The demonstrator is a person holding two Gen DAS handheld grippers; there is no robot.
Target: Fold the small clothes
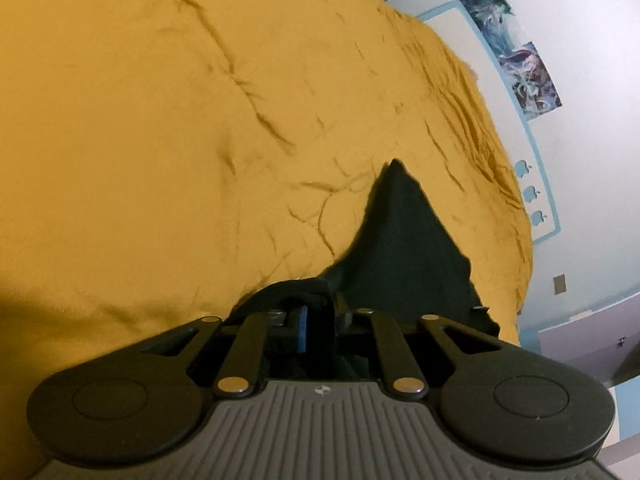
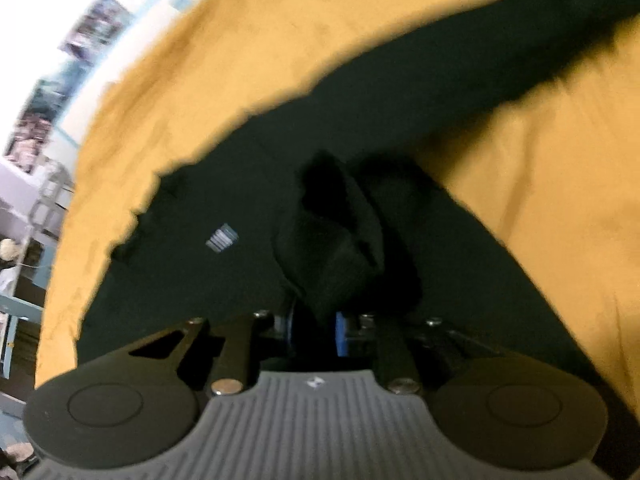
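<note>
Garment: dark garment [image 2: 240, 184] lies on the mustard bedspread [image 1: 160, 140].
Left claw [image 1: 320, 312]: narrow, pinching a bunched edge of it.
Right claw [image 2: 316, 320]: narrow, clamped on a raised fold.

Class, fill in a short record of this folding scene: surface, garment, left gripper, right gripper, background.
surface: mustard-yellow bedspread, creased
garment: dark garment lying on the bedspread, with a small striped label
left gripper: jaws closed on a bunched edge of the garment
right gripper: jaws closed on a gathered fold of the garment
background: pale wall with posters
</note>
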